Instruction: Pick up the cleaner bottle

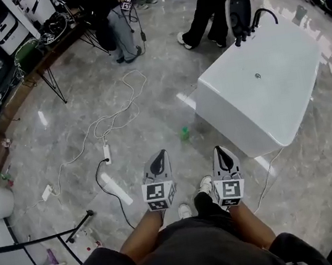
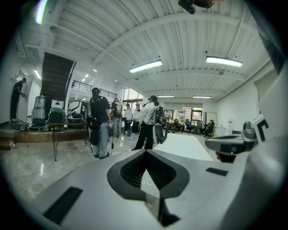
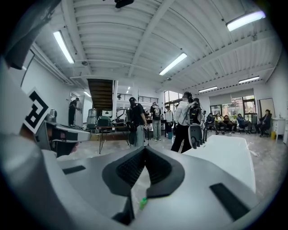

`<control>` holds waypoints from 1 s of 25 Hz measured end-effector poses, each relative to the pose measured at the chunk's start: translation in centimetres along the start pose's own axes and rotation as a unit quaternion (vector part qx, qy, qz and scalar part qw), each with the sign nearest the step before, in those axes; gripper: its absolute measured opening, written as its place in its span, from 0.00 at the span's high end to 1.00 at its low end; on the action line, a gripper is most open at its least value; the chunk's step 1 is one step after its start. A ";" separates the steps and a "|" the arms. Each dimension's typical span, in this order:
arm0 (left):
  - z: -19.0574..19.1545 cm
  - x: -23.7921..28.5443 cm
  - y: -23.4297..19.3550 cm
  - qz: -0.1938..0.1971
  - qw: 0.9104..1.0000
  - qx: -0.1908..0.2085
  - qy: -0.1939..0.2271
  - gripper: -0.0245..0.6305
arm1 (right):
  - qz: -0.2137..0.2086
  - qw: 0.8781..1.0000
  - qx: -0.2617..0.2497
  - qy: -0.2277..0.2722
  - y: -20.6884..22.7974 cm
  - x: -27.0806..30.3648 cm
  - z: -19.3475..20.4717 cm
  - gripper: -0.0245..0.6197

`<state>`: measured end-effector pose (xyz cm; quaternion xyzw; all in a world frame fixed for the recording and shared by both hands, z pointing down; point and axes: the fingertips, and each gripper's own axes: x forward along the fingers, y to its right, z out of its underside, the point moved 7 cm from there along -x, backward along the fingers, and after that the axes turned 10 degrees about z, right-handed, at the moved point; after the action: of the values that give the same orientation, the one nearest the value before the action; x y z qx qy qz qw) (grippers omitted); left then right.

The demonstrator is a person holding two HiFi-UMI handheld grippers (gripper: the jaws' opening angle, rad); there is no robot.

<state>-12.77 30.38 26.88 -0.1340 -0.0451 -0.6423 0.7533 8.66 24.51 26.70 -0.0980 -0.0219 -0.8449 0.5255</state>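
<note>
Left tongs (image 1: 159, 154) and right tongs (image 1: 219, 149) are hovering shut, empty; the cleaner bottle (image 1: 184, 133) is seemingly standing ahead, midway between them

We see a white bathtub (image 1: 266, 94) on the grey marble floor (image 1: 162, 67), with a black faucet (image 1: 257, 19) at its far end. A white cable (image 1: 121, 107) loops across the floor to a power strip (image 1: 107, 153). Beyond, one person (image 1: 119, 24) stands near a cluttered table (image 1: 52, 47), and another person (image 1: 208, 3) stands by the tub.
</note>
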 end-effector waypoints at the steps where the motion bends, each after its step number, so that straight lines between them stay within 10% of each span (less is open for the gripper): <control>1: -0.4 1.4 -0.3 -0.003 1.000 -0.004 0.001 0.96 | -0.002 1.000 0.003 0.000 0.5 1.3 -0.2 0.94; 17: -4.3 16.5 -3.3 -0.015 1.000 -0.007 -0.008 0.96 | -0.073 0.997 0.029 0.024 1.3 13.2 -4.1 0.94; 25: -4.1 21.0 -9.1 0.018 1.000 -0.002 -0.019 0.96 | -0.037 0.999 0.031 0.004 -1.3 18.9 -3.4 0.94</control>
<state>-18.51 8.00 29.30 -0.1483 -0.0559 -0.6262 0.7634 -1.05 7.88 26.98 -0.0777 -0.0499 -0.8629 0.4969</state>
